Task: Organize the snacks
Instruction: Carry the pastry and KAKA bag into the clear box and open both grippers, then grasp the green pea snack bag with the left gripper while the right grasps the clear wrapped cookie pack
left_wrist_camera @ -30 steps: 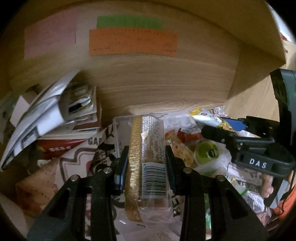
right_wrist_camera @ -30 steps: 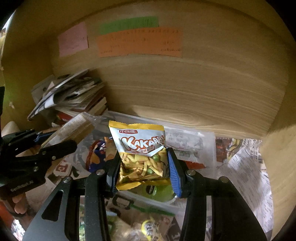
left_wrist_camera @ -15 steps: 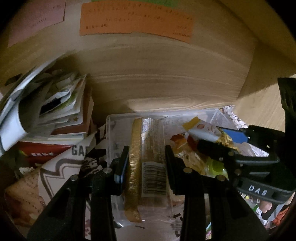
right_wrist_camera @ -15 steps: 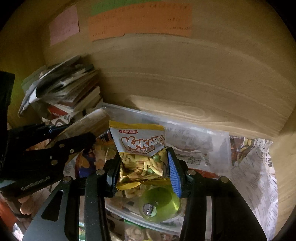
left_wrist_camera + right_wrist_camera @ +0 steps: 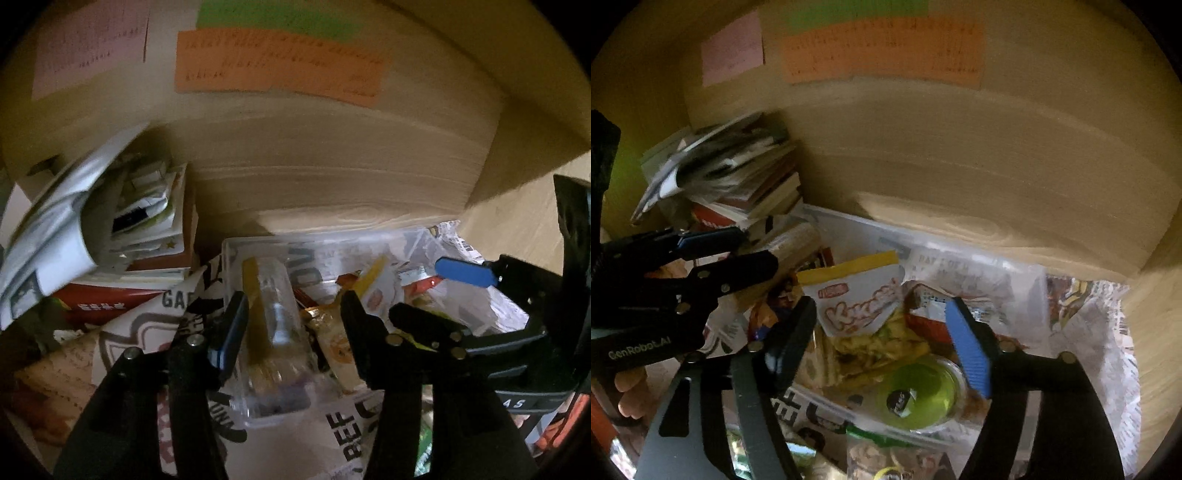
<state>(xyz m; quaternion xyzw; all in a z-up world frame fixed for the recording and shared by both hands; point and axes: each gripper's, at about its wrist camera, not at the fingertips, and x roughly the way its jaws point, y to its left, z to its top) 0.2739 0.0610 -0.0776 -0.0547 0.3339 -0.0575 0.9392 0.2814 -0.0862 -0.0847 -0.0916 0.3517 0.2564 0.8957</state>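
Both your grippers hang with jaws apart over the clear bin.

Your left gripper (image 5: 291, 321) points down into the bin (image 5: 413, 236), fingers spread either side of the clear cracker pack (image 5: 275, 332), which lies inside along the bin's left wall. Your right gripper (image 5: 882, 332) is spread wide too; the yellow "Kakari" bag (image 5: 864, 299) lies loose between its fingers on the other snacks, above a green jelly cup (image 5: 923, 397). Your left tool's body reads "GenRobot.AI". Orange (image 5: 882, 51), green and pink notes on the wall are illegible.
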